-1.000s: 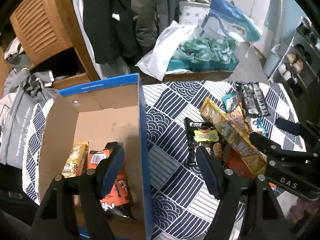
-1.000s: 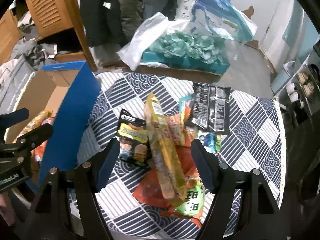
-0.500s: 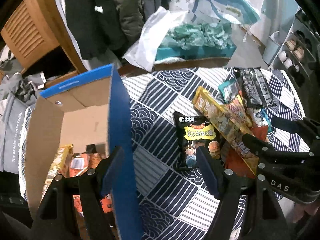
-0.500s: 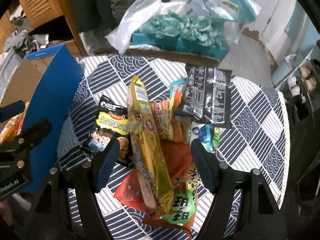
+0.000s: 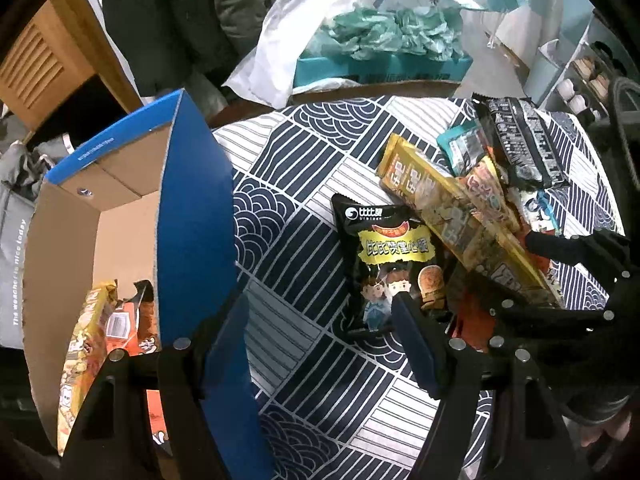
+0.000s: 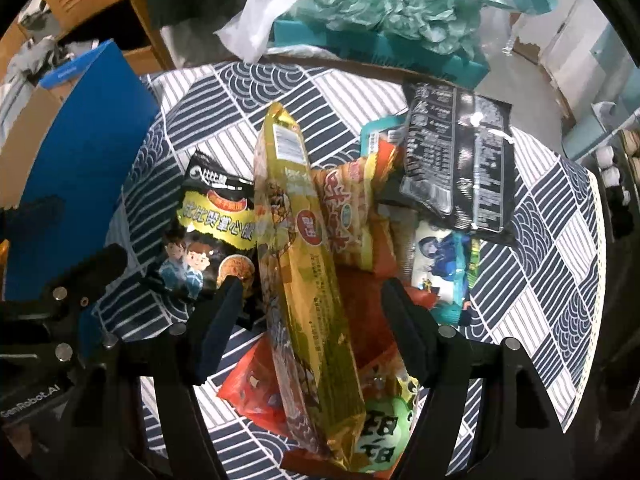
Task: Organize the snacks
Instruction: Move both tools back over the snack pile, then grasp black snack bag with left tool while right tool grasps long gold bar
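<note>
Both views now sit closer over black snack bag (image 5: pixel 390 264) branded "bibizan".

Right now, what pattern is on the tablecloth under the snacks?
Navy and white blocks of stripes and wave scales on the tablecloth, clearest in the left wrist view.

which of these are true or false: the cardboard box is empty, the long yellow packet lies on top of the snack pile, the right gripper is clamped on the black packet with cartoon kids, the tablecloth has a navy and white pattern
1. The cardboard box is empty. False: at least two snack packets already lie inside it.
2. The long yellow packet lies on top of the snack pile. True.
3. The right gripper is clamped on the black packet with cartoon kids. False: its jaws are closing astride the long yellow packet, pads not yet pressing on it.
4. The tablecloth has a navy and white pattern. True.
5. The left gripper holds a snack. False: it is open and empty.
</note>
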### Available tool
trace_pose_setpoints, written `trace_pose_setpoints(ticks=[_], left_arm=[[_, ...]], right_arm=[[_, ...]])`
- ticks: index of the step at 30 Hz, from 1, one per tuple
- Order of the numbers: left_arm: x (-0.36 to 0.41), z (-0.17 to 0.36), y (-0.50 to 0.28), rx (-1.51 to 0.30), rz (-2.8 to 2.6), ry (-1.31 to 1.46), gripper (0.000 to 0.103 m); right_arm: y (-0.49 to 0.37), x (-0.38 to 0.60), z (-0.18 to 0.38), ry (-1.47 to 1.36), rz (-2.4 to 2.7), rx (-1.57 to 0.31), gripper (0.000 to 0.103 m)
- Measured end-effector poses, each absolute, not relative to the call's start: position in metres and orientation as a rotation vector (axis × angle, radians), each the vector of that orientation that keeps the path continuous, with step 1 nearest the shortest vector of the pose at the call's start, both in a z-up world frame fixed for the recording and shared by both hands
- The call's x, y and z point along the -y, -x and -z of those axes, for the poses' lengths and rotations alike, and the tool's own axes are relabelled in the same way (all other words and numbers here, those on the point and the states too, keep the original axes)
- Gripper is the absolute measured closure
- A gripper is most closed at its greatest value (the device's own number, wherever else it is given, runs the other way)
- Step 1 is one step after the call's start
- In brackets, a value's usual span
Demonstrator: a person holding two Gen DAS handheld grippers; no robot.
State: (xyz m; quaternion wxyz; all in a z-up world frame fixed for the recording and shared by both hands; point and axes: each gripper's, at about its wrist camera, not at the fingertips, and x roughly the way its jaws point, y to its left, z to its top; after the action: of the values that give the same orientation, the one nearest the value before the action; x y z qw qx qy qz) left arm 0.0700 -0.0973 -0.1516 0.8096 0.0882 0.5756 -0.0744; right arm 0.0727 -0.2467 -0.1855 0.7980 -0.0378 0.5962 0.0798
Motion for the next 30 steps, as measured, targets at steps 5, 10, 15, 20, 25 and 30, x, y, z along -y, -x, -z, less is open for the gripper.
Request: trace_pose_setpoints(ticks=[5, 10, 15, 20, 25, 30], left_arm=[[0.097, 0.159, -0.074, -1.254, 0.161, -0.174, 0.028], [0.103, 0.162, -0.078, -1.259, 0.145, -0.174, 0.028], [0.108, 0.163, -0.083, -1.271, 0.142, -0.153, 0.028], [0.116, 0.163, -0.084, -1.266, 0.129, -0.166, 0.027], [0.131, 0.172, -0.084, -1.281, 0.121, -0.195, 0.025], [0.144, 0.178, -0.086, -1.288, 0.121, -0.221, 0.025]], right_arm=[[-0.072, 0.247, 0.194, 0.070, -0.191, -1.303, 0.062], [-0.067, 0.247, 0.186, 0.053, -0.223, -1.278, 0.077], [-0.063, 0.253, 0.178, 0.019, -0.222, -1.248, 0.077], [-0.054, 0.268, 0.162, -0.037, -0.209, -1.196, 0.077], [-0.050, 0.289, 0.152, -0.098, -0.179, -1.159, 0.077], [-0.047, 0.304, 0.150, -0.123, -0.160, -1.149, 0.077]])
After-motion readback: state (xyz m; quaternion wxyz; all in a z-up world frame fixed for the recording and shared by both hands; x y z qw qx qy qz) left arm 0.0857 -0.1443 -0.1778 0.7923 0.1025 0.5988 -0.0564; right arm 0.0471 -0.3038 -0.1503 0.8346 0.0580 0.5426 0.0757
